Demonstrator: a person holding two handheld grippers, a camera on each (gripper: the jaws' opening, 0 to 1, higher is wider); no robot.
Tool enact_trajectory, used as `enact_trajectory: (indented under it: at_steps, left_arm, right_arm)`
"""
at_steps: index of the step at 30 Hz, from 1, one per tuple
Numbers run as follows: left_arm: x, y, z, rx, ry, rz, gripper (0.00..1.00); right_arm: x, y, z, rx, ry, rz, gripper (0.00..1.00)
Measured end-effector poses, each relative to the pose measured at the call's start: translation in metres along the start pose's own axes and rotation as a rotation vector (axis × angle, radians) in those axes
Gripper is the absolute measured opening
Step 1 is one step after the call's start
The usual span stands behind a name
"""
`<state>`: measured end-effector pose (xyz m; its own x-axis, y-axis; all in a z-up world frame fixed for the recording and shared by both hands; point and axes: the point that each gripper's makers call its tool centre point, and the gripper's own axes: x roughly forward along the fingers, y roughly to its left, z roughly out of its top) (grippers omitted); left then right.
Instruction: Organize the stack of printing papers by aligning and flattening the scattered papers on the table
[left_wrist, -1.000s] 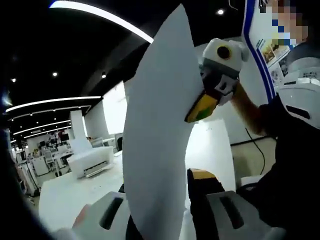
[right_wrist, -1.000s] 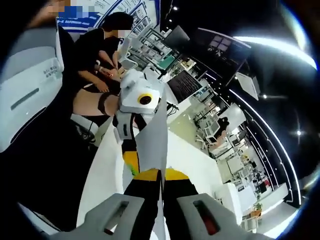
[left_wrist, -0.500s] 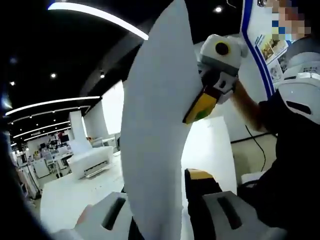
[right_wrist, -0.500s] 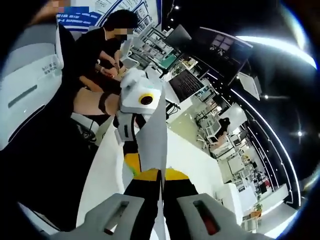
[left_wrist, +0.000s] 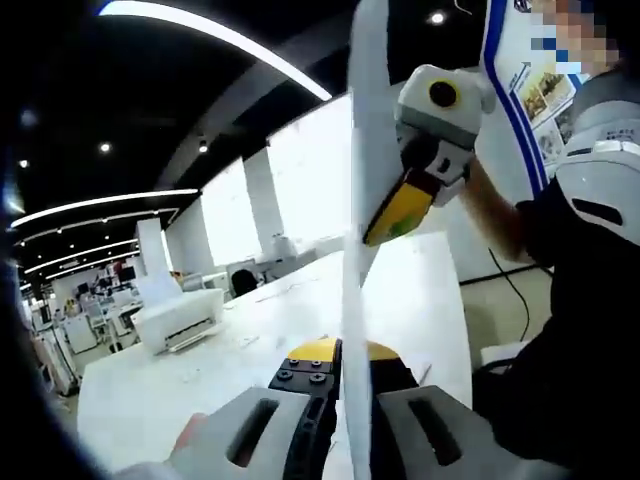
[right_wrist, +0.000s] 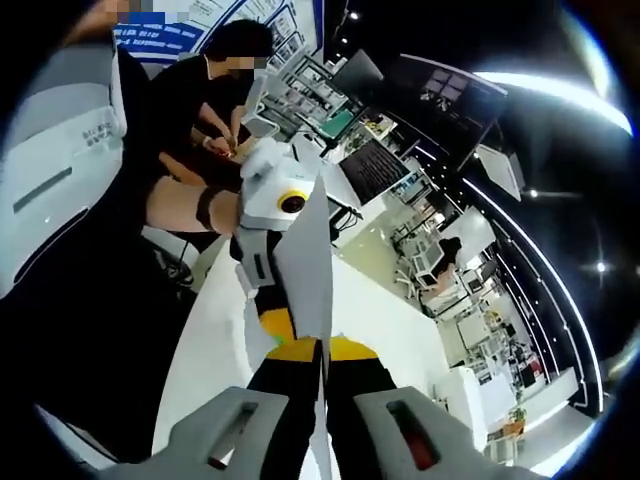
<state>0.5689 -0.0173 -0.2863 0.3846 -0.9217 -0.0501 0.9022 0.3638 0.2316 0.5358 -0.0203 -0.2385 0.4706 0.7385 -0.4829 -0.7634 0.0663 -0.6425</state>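
A stack of white printing paper (left_wrist: 352, 250) is held up off the white table (left_wrist: 180, 385) and stands edge-on in the left gripper view. My left gripper (left_wrist: 340, 356) is shut on its near edge, yellow pads pressed against the sheets. My right gripper (left_wrist: 396, 214) comes in from the upper right and is shut on the far part of the same paper. In the right gripper view the paper (right_wrist: 308, 270) rises from between my right gripper's (right_wrist: 322, 350) shut jaws, and the left gripper (right_wrist: 272, 326) clamps it just beyond, over the table (right_wrist: 375, 320).
A white printer (left_wrist: 180, 322) sits at the table's far left side. The person's dark-clothed body (left_wrist: 580, 330) is close on the right. Another person (right_wrist: 205, 95) sits at a desk behind. A white and grey machine (right_wrist: 55, 185) stands at the left.
In the left gripper view the paper has swung from showing its broad curved face to standing edge-on and straight, uncovering the table behind. The right gripper view has barely changed.
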Motion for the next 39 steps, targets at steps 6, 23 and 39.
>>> enact_trajectory:
  at_steps: [6,23,39]
  left_arm:
    - [-0.003,0.005,0.005,-0.03,-0.035,0.018,0.06]
    - [-0.006,0.011,0.012,-0.117,-0.077,0.047,0.04]
    - [-0.007,0.014,0.008,-0.161,-0.073,0.051,0.04]
  right_arm:
    - [-0.001,-0.006,0.0,0.002,-0.02,-0.026,0.01]
    - [0.0,-0.019,-0.002,0.009,-0.047,-0.077,0.13]
    - [-0.015,-0.04,0.011,0.102,-0.15,-0.17,0.44]
